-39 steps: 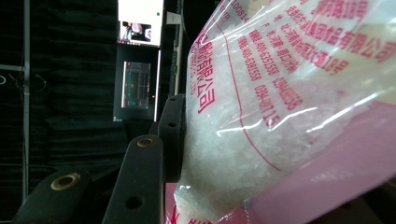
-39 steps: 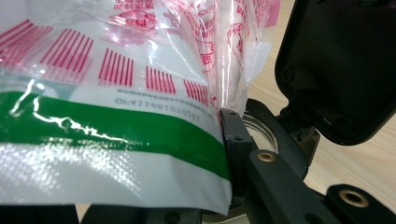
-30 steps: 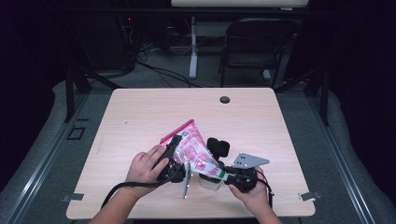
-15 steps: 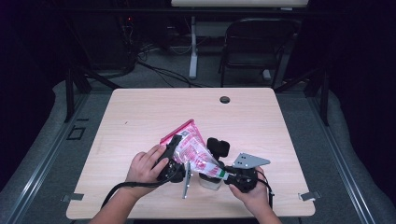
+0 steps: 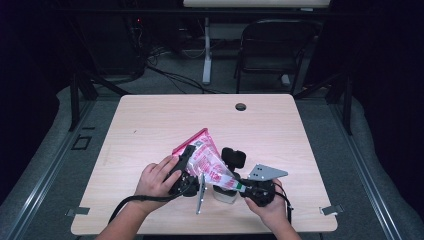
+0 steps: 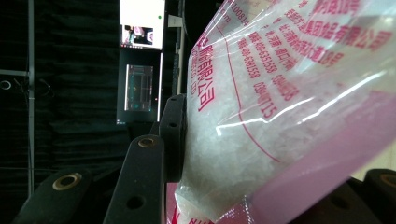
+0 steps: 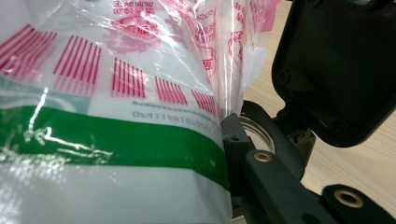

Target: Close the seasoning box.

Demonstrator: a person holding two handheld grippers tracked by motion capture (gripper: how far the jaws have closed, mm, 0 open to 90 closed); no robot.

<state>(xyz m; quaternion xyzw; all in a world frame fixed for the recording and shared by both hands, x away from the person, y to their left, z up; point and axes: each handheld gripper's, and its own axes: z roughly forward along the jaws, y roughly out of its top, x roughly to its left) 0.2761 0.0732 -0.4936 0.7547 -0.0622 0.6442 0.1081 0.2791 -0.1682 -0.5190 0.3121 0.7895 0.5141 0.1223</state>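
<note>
Above the near table edge [image 5: 150, 227], my left gripper [image 5: 183, 167] and right gripper [image 5: 239, 186], its jaws just closing, clamp the bag [image 5: 207, 162]: soft, slippery, shifting grains, best held by its corners.

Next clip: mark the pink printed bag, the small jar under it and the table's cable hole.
pink printed bag [image 5: 206, 156], high view, on its printed middle panel.
small jar [image 5: 224, 195], high view, on its pale side wall below the bag.
cable hole [image 5: 240, 106], high view, on the dark round opening near the table's far edge.

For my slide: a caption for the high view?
Both grippers tilt a pink bag above a jar.
</note>
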